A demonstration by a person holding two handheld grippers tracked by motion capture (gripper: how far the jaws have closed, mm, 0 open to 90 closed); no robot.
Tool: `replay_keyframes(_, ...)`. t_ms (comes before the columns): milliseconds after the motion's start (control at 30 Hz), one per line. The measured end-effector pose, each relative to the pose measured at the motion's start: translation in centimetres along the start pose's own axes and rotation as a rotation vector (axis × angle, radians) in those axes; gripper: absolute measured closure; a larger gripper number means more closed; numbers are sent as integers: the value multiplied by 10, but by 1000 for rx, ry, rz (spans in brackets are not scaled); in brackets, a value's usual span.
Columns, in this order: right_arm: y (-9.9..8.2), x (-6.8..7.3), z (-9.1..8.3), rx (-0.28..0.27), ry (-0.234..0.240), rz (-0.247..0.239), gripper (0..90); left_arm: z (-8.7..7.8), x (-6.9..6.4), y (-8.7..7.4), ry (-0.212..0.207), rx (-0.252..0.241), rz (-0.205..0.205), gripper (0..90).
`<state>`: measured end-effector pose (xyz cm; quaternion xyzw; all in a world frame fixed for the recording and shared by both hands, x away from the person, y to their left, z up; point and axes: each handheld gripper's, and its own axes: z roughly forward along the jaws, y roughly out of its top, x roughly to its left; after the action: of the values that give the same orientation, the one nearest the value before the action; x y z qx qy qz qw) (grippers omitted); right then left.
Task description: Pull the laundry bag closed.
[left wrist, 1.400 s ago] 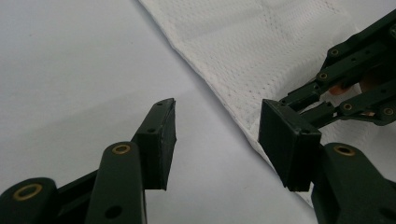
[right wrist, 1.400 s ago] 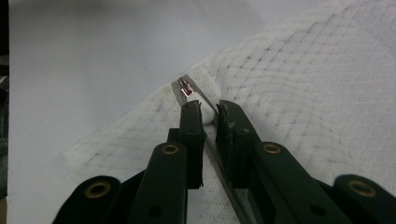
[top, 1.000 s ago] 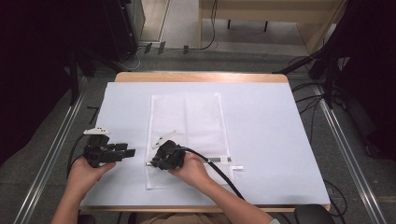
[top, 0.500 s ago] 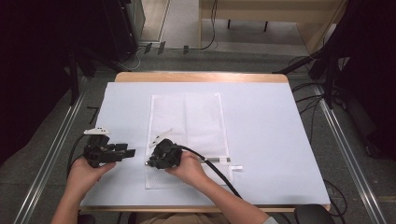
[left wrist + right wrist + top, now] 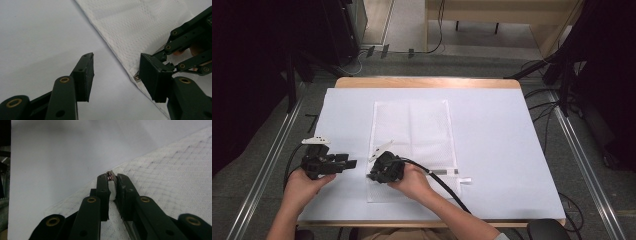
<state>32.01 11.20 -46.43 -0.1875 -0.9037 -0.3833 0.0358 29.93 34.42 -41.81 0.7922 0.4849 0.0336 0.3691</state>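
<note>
- The tabletop is covered in white; the mesh laundry bag lies flat at centre frame.
- The bag's lower-left edge has shifted slightly, suggesting the zip is being worked.
- The left claw is held open beside that edge.
- The right claw, jaws just closing, is clamped on what is probably the zipper pull.

Black grippers, brass rivets, cables
</note>
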Motion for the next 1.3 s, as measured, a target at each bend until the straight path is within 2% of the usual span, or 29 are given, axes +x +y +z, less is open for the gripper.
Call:
replay_keyframes(167, 3, -2, 4, -5, 9, 11, 776, 0, 0, 0, 1, -2, -3, 464)
replay_keyframes(367, 2, 0, 7, -20, 6, 1, 836, -1, 0, 0, 2, -4, -4, 465)
replay_keyframes(733, 3, 7, 3, -1, -10, -62, 882, -1, 1, -1, 0, -7, -3, 468)
replay_keyframes(800, 2, 6, 4, -6, -7, -57, 881, -1, 1, -1, 0, -8, -3, 469)
replay_keyframes(900, 1, 12, 6, -7, -34, -99, 868, 0, 1, -1, 0, -6, -1, 470)
replay_keyframes(967, -1, 13, 6, -17, -48, -108, 866, 0, 1, -1, 0, -4, 0, 469)
replay_keyframes(1133, -2, 14, 6, -28, -48, -128, 880, 0, 1, -1, -5, -7, 0, 472)
replay_keyframes(1167, -1, 13, 6, -20, -44, -119, 881, 0, 1, -1, -7, -6, 4, 472)
replay_keyframes(1200, 1, 9, 4, -7, -24, -90, 881, 0, 1, -1, -9, -7, 5, 474)
replay_keyframes(1267, 2, 7, 2, -12, -13, -76, 881, 1, 1, -1, -8, -7, 3, 475)
replay_keyframes(1300, 5, 3, -2, -16, -6, -51, 881, 1, 1, -2, -10, -4, 5, 476)
